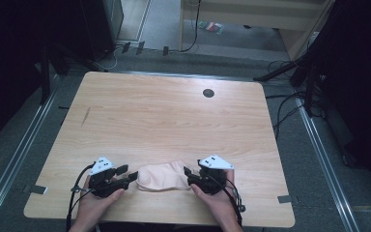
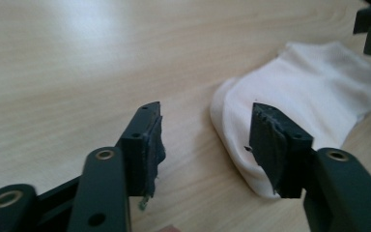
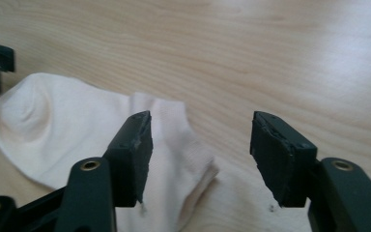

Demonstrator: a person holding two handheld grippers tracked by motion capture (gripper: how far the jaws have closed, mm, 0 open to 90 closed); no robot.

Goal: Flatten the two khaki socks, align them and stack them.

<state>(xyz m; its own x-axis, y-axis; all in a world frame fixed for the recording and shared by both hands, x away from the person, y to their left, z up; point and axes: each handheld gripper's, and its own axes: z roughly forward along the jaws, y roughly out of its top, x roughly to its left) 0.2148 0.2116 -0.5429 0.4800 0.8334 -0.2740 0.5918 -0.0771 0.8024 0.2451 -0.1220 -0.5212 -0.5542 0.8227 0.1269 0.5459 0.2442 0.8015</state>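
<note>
A pale cream sock [image 1: 160,177] lies flat near the front edge of the wooden table [image 1: 164,116], between my two grippers. My left gripper [image 1: 127,175] is open at the sock's left end; in the left gripper view its jaws [image 2: 205,130] stand apart, with the sock [image 2: 314,92] just ahead of the right jaw. My right gripper [image 1: 188,175] is open at the sock's right end. In the right gripper view [image 3: 200,140] its left jaw is over the sock's [image 3: 72,125] cuff, its right jaw over bare wood.
A dark round cable hole [image 1: 208,93] sits at the table's far side. Cables, dark stands and a wooden cabinet [image 1: 251,19] stand on the floor beyond the table. The person's hands [image 1: 94,205] hold the grippers at the front edge.
</note>
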